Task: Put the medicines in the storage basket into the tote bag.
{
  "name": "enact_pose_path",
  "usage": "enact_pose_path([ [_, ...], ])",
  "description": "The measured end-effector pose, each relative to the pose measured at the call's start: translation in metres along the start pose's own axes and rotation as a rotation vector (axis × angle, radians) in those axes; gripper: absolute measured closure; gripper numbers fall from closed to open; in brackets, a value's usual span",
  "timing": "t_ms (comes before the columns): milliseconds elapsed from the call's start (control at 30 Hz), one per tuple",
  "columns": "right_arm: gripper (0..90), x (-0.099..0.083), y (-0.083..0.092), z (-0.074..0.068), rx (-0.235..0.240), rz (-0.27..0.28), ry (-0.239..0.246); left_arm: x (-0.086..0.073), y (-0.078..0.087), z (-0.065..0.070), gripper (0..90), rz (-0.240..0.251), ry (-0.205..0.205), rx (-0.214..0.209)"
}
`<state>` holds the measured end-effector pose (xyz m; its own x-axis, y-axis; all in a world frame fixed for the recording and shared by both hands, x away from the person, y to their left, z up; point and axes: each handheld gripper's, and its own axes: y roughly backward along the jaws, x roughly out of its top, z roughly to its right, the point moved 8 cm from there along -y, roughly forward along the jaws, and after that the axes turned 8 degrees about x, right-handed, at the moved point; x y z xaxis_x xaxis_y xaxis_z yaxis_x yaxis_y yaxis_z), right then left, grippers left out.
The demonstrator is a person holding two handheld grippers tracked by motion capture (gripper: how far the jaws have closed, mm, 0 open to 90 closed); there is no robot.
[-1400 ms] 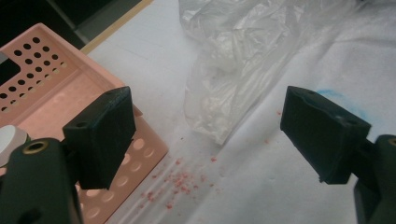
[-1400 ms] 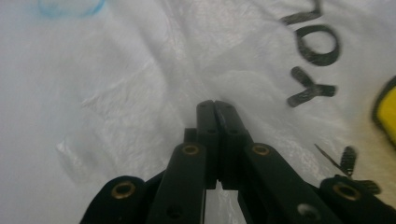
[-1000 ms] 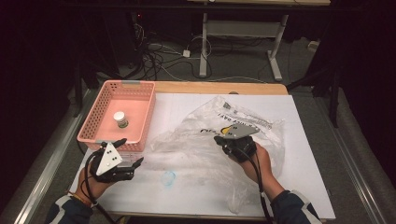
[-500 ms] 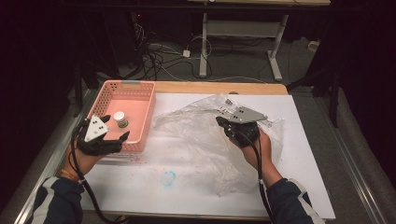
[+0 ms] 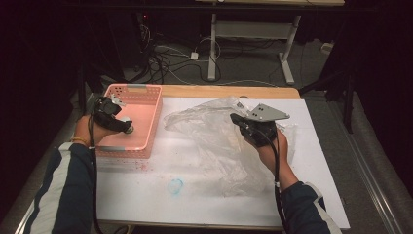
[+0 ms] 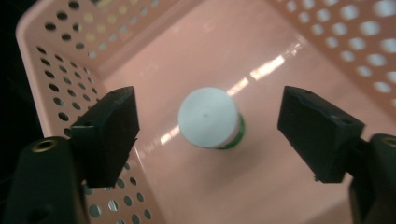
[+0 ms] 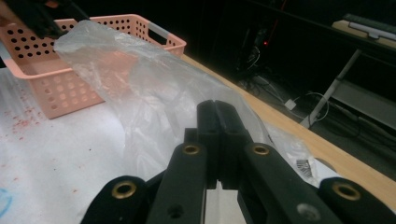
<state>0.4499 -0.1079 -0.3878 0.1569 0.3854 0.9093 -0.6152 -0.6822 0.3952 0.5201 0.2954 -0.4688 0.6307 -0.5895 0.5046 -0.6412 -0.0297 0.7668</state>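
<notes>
A small bottle [image 6: 208,117] with a white cap and a green label stands upright on the floor of a pink perforated basket [image 6: 56,74]. My left gripper [image 6: 208,135] hangs over it with the bottle between its jaws. The jaws have just been closing, and both pads still stand clear of the bottle. In the high view this gripper [image 5: 127,128] reaches into the basket [image 5: 129,87] from its left side. My right gripper [image 7: 215,105] is shut on a fold of a clear plastic bag [image 7: 140,79] and holds it up off the table. The bag [image 5: 214,136] drapes left and down from the right gripper [image 5: 234,117].
A white sheet [image 5: 195,209] covers the wooden table, with a blue mark [image 5: 175,185] near the front and red specks [image 5: 143,165] beside the basket. Cables and desk legs lie on the dark floor beyond the far edge.
My left hand has moved from the table's front left up and over the basket, and its jaws now stand around the bottle. The right gripper has lifted the bag a little.
</notes>
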Motion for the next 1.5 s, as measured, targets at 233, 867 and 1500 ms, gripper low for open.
enact_pose_path([
  [233, 90.0, -0.009, -0.001, -0.002, 0.027, -0.017, -0.005, -0.008, -0.036, 0.003, 38.4, -0.187, 0.0, -0.086],
  [867, 90.0, -0.016, 0.0, 0.0, 0.014, -0.03, 0.0, 0.013, -0.024, 0.011, 48.6, 0.01, 0.071, -0.096],
  [1500, 90.0, -0.008, 0.005, -0.001, -0.029, -0.008, 0.004, 0.046, 0.093, 0.076, 48.7, 0.604, 0.053, -0.037],
])
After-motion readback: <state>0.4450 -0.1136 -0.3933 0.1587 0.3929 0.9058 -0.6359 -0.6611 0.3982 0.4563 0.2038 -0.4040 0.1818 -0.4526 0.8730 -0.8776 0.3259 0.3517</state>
